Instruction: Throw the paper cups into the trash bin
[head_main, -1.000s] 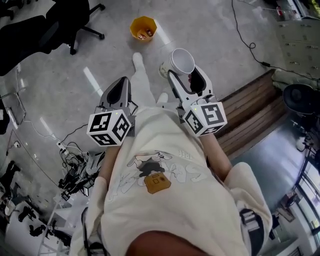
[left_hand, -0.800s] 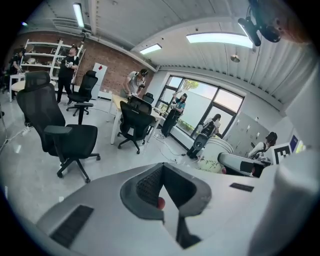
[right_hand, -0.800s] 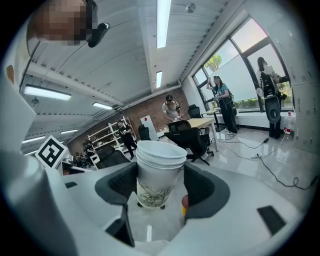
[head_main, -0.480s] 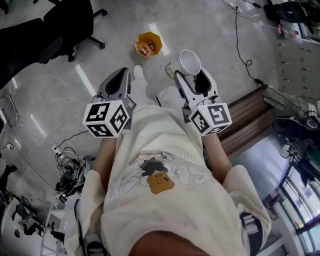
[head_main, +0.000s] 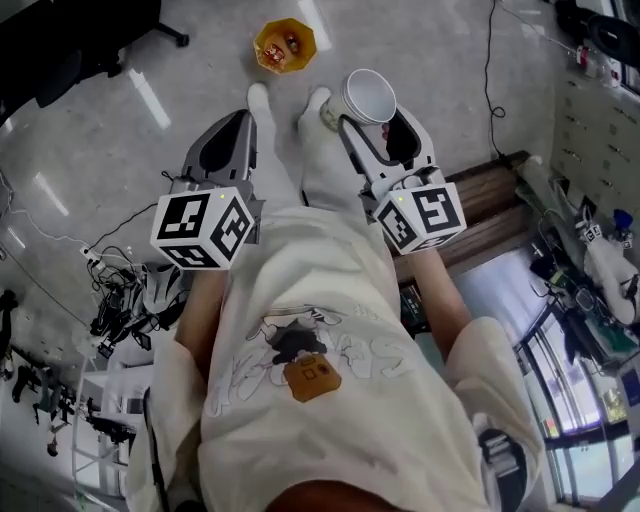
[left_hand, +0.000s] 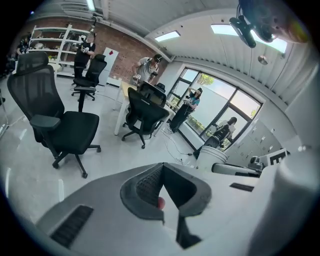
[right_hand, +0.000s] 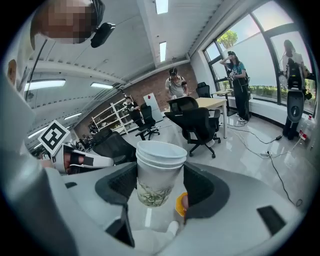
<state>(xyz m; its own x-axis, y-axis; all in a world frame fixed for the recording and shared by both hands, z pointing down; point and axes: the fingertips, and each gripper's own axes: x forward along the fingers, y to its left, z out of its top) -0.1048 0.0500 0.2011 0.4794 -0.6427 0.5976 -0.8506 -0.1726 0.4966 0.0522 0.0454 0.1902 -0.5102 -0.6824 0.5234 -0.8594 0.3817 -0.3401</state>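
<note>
Nested white paper cups (right_hand: 159, 172) with a green print sit upright between the pads of my right gripper (right_hand: 159, 184), which is shut on them. From the head view the top cup (head_main: 366, 97) shows its open mouth, held out by the right gripper (head_main: 368, 115) above the floor. A small orange trash bin (head_main: 284, 45) with some rubbish in it stands on the floor just beyond and left of the cups; its rim (right_hand: 180, 204) shows below the cups. My left gripper (head_main: 238, 130) is held beside the right one, its jaws (left_hand: 161, 167) meeting at the tips with nothing between them.
The person's white-socked feet (head_main: 262, 100) stand close to the bin. Black office chairs (head_main: 70, 40) are at the far left, tangled cables (head_main: 125, 315) lower left, a wooden platform (head_main: 485, 210) at the right. A white bucket (left_hand: 212, 156) and several people are farther off.
Both grippers and the person have advanced across the floor toward the orange bin, which now lies closer to the cups. The right gripper still holds the cups; the left stays shut.
</note>
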